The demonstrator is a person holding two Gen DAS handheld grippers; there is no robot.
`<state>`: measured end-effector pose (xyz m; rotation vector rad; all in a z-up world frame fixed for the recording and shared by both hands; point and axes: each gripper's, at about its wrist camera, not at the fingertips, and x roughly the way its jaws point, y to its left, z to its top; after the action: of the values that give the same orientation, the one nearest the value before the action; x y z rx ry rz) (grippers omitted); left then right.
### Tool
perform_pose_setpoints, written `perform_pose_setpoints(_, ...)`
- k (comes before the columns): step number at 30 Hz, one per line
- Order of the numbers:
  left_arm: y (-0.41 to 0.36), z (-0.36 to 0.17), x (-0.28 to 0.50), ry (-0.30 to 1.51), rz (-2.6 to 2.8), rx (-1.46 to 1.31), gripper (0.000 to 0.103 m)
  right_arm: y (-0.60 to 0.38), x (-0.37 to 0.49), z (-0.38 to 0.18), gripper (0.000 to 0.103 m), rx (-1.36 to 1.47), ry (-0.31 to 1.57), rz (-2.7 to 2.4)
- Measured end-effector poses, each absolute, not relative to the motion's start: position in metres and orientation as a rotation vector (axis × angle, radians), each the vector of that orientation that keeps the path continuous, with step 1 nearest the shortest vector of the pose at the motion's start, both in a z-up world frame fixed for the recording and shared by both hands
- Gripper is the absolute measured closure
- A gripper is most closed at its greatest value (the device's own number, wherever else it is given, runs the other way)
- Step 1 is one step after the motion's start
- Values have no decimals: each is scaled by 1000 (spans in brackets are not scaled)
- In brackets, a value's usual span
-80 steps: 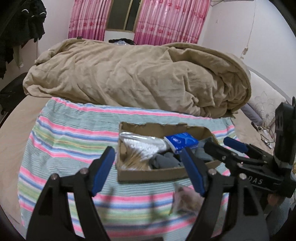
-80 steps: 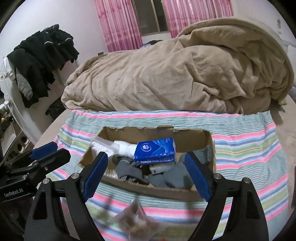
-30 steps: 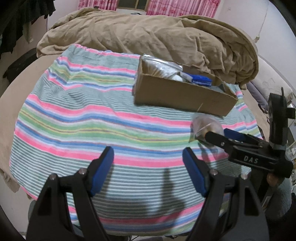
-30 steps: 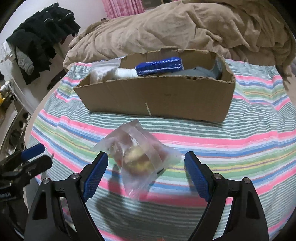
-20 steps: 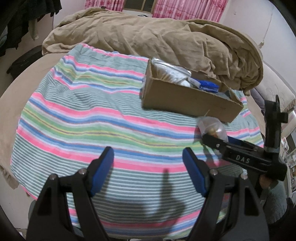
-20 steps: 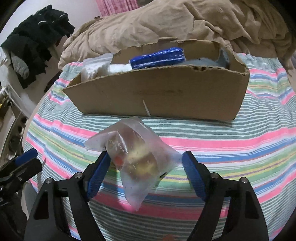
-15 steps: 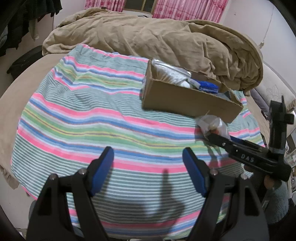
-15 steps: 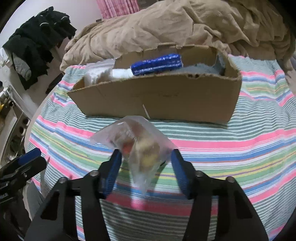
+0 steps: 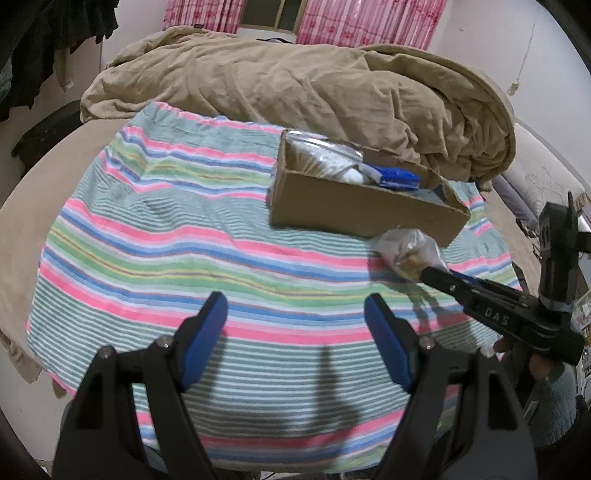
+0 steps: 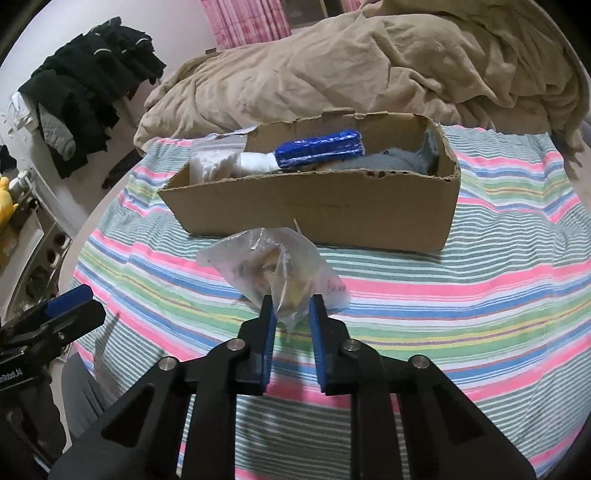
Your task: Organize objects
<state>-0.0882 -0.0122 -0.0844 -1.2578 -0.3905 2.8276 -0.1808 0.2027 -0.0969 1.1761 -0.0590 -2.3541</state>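
The right tongs (image 10: 290, 308) are pinching the lower corner of a small clear plastic bag holding brownish, yellowish bits (image 10: 275, 267); their blue pads (image 10: 267, 334) are drawn close together with only the crumpled film between them. The bag bulges up and forward from the tips, and whether its underside touches the cloth cannot be told. In the left wrist view the same bag (image 9: 408, 249) shows at the tip of the right tongs (image 9: 430, 275), off to the right and ahead of the left tongs.

Just beyond the bag, straight ahead of the right tongs, stands an open brown cardboard box with ragged top edges (image 10: 314, 206). Inside it lie a blue plastic-wrapped tissue pack (image 10: 319, 149), a clear bag of white cotton-like material (image 10: 216, 162) at the box's left end, and grey fabric (image 10: 395, 158) toward its right end.

The left tongs (image 9: 295, 332) are spread wide with nothing between the blue pads (image 9: 201, 338), hanging over the near part of a pink, green, blue and white striped cloth (image 9: 177, 251) that covers the bed. The box (image 9: 354, 206) sits ahead and to the right of them.

Beyond the box, a rumpled tan blanket (image 10: 332, 66) is heaped across the far side of the bed. A pile of black clothing (image 10: 85, 99) hangs far left of the right tongs, and pink patterned curtains (image 9: 362, 22) hang behind the blanket.
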Motion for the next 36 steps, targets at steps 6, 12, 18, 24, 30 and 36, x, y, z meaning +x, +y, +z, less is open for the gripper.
perform_pose_setpoints(6, -9, -78, -88, -382, 2830, -1242, 25, 202, -175, -87, 88, 1146, -57, -2339)
perform_pose_setpoints(12, -7, -74, -90, -368, 2823, -1238, 25, 208, -169, -69, 89, 1101, -62, -2350)
perform_pose_setpoints(18, -1, -69, -95, -358, 2818, -1223, 25, 210, -168, -56, 90, 1068, -58, -2358)
perform_pose_setpoints(24, 2, -63, -98, -346, 2822, -1205, 25, 211, -169, -47, 90, 1042, -68, -2362)
perform_pose_setpoints(30, 5, -59, -101, -336, 2820, -1200, 25, 214, -173, -35, 90, 1008, -88, -2373)
perform_pose_setpoints(36, 8, -48, -110, -326, 2829, -1167, 25, 221, -179, -18, 90, 961, -102, -2399)
